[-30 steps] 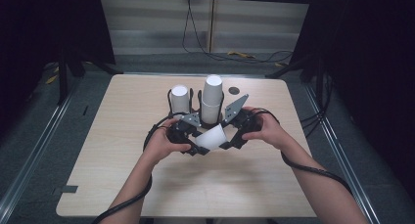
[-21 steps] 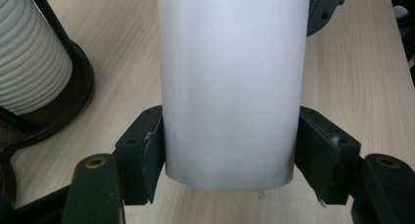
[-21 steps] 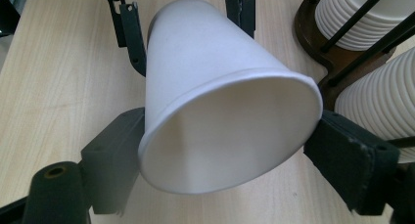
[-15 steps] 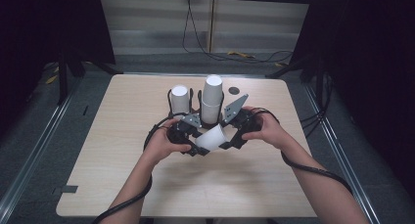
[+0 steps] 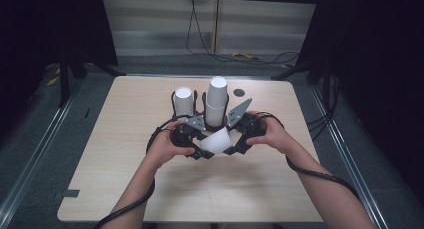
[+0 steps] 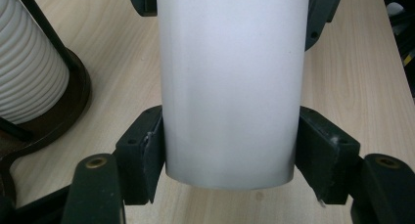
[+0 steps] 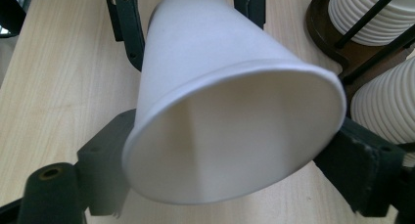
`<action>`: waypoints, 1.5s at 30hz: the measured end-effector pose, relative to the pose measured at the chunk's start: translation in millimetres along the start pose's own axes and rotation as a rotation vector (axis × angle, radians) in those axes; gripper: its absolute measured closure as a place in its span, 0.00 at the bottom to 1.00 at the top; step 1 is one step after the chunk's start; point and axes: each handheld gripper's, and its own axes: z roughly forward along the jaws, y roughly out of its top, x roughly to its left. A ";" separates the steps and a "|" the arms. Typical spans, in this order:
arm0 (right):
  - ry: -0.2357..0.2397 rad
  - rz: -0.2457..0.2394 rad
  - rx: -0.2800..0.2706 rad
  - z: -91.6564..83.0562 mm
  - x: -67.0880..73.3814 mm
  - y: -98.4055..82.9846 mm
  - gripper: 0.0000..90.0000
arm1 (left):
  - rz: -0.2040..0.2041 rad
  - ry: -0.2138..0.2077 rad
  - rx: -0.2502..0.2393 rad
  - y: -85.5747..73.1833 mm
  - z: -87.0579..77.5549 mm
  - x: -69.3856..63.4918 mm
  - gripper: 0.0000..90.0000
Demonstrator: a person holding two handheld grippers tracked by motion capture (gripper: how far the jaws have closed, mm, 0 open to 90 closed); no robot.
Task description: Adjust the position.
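Here, by part:
Cup: lying sideways above the table, just in front of the cup rack.
Left gripper: clamping its narrow end (pads pressing).
Right gripper: gripping its rim end.

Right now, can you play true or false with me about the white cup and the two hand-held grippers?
1. The white paper cup is held between both hand-held grippers. True: the left hand-held gripper presses its narrow end and the right hand-held gripper grips its rim end.
2. The cup stands upright on the table. False: it lies on its side, lifted in the jaws.
3. Two stacks of ribbed cups stand in a dark holder behind the hands. True.
4. The cup is full of juice. False: the right gripper view looks into its mouth, and it is empty.
5. The table is made of glass. False: it is pale wood.
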 end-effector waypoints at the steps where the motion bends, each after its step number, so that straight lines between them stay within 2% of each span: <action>1: 0.000 -0.003 0.001 -0.3 0.2 0.2 0.18 | 0.001 -0.001 -0.003 -0.2 0.6 0.1 0.37; 11: 0.001 -0.012 0.016 -1.1 1.1 1.3 0.19 | -0.014 0.009 0.019 0.9 3.0 -1.2 0.36; 13: 0.003 -0.014 0.014 -1.7 1.5 1.2 0.20 | -0.027 0.010 0.021 0.5 2.8 -1.0 0.35; 18: -0.002 -0.012 0.019 -3.6 1.8 0.7 0.20 | -0.032 0.011 0.029 -1.4 3.0 -1.7 0.33; 22: -0.005 -0.017 0.017 -4.4 1.5 0.3 0.20 | -0.020 0.032 0.051 -0.7 1.1 0.2 0.31; 26: -0.005 -0.013 0.034 -4.1 1.9 -0.2 0.20 | -0.010 0.031 0.050 -1.1 0.9 0.3 0.28; 28: -0.010 -0.008 0.044 -4.5 1.5 -0.9 0.20 | -0.026 0.041 0.056 -2.0 0.8 -1.6 0.26; 29: -0.014 -0.008 0.047 -4.9 1.2 -1.3 0.20 | -0.017 0.050 0.068 -2.5 0.2 -1.1 0.25; 32: -0.019 -0.009 0.062 -6.3 1.4 -1.9 0.20 | -0.036 0.059 0.060 -5.8 -0.4 -1.1 0.23; 36: -0.026 -0.013 0.088 -8.2 2.0 -2.4 0.20 | -0.038 0.074 0.075 -8.9 -1.5 -1.5 0.22; 45: -0.029 -0.017 0.111 -9.8 2.1 -6.3 0.20 | -0.046 0.089 0.062 -15.3 -1.0 -4.3 0.20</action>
